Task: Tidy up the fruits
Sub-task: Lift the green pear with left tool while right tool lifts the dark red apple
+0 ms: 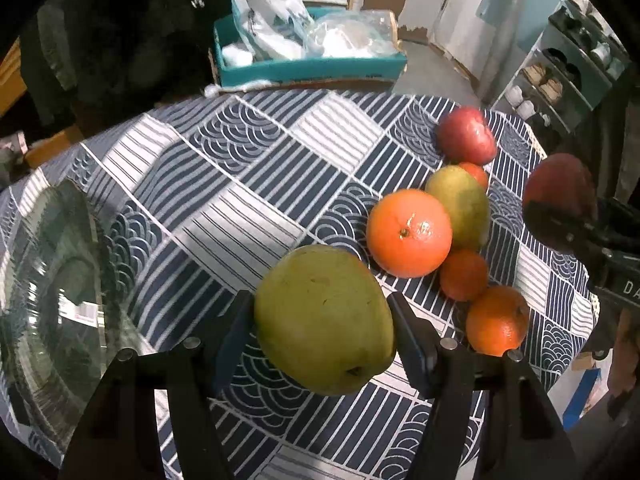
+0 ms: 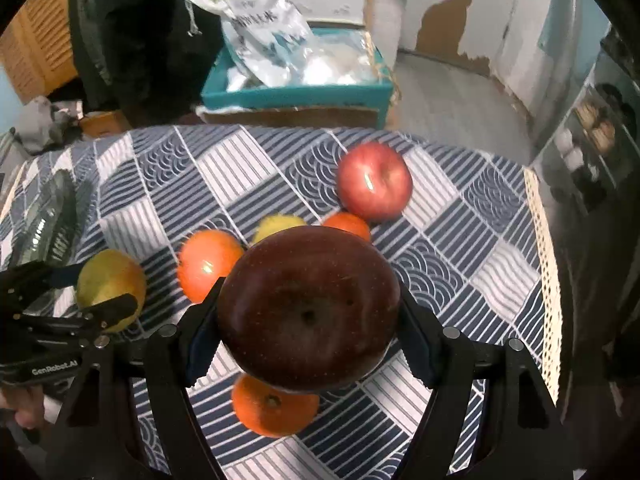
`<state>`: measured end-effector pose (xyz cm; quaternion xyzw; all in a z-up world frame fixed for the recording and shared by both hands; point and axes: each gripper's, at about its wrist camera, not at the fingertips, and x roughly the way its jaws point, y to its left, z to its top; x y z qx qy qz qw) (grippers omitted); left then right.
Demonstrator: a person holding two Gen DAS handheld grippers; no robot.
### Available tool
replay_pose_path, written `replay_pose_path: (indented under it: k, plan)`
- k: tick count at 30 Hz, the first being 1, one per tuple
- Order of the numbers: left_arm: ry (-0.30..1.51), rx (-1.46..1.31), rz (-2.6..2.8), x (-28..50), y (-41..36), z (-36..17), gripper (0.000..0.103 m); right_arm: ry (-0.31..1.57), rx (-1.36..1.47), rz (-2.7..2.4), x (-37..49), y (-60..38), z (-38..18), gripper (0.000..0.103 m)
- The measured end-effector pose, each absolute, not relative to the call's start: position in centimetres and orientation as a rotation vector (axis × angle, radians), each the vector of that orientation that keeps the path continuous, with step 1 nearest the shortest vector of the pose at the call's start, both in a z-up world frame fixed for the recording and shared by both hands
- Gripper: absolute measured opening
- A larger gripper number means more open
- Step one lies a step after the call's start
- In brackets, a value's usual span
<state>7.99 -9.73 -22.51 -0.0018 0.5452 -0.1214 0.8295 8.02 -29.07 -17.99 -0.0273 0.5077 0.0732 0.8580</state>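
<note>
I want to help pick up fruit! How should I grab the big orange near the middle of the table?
Grip the big orange across its widest, roundest part, coming down from above. A yellow-green fruit presses against one side and a small orange sits close by, so place the fingers on the open sides facing the bare tablecloth.

Left gripper (image 1: 322, 320): fingers clamped on both sides of a pear (image 1: 324, 320), held above the table. Right gripper (image 2: 308, 312): fingers pressed against a dark apple (image 2: 308, 304), also lifted. The two grippers sit side by side, near each other.
</note>
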Motion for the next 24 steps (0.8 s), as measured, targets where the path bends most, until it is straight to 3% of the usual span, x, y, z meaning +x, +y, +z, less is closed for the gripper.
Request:
replay_pose_path:
  k: [24]
  plan:
    - [0.939, -0.062, -0.219, 5.0, -5.0, -13.2, 0.069, 0.853, -0.06, 0.294, 6.7, -23.7, -9.7, 0.077]
